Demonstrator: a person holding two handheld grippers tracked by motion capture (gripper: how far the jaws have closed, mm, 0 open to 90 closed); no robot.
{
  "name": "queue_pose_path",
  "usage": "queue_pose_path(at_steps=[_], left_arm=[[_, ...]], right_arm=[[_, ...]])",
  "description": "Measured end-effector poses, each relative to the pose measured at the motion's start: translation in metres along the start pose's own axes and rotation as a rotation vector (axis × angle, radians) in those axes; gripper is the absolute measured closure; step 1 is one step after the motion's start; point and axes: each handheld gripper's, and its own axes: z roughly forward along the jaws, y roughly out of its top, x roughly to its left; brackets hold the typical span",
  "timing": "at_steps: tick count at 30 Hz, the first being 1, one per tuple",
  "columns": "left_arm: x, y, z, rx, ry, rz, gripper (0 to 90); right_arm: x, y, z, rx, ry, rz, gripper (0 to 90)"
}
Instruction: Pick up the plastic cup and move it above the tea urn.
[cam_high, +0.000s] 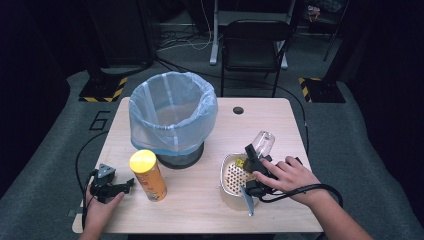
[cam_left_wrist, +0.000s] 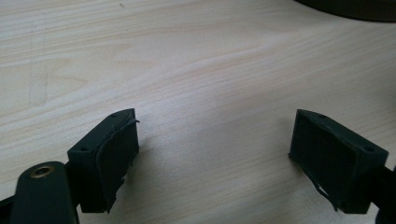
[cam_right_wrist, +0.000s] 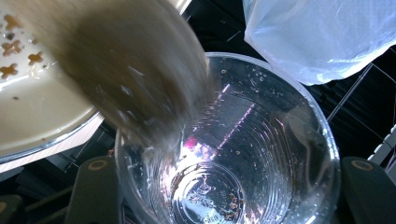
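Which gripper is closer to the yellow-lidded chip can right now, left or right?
Left. The left gripper rests on the table just beside the chip can, jaws open and pointing at it. The right gripper is across the table, shut on a clear plastic cup over the metal strainer bowl.

Clear glossy plastic cup

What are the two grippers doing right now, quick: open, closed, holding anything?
Left gripper: open, nothing between its jaws, just above the table.
Right gripper: shut on the clear plastic cup, tipped over the metal strainer tray.
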Motion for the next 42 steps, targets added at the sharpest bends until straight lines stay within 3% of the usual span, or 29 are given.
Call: queue_pose_path(at_steps=[9,13,19,42], left_arm=[[0.0,0.0,0.0,0.0,0.0,0.0,15.0],[0.0,0.0,0.0,0.0,0.0,0.0,15.0],[0.0,0.0,0.0,0.0,0.0,0.0,15.0],[0.0,0.0,0.0,0.0,0.0,0.0,15.1]], right_arm=[[-0.0058,0.0004,-0.0015,-0.025,0.007,0.018,35.6],[-0.0079,0.0004,-0.0011,-0.047,0.018,0.004,35.5],[-0.007,0.001,-0.0027,-0.035,0.002,0.025,35.5],[-0.0096,0.0014,-0.0038,-0.047,-0.007,0.027,35.3]])
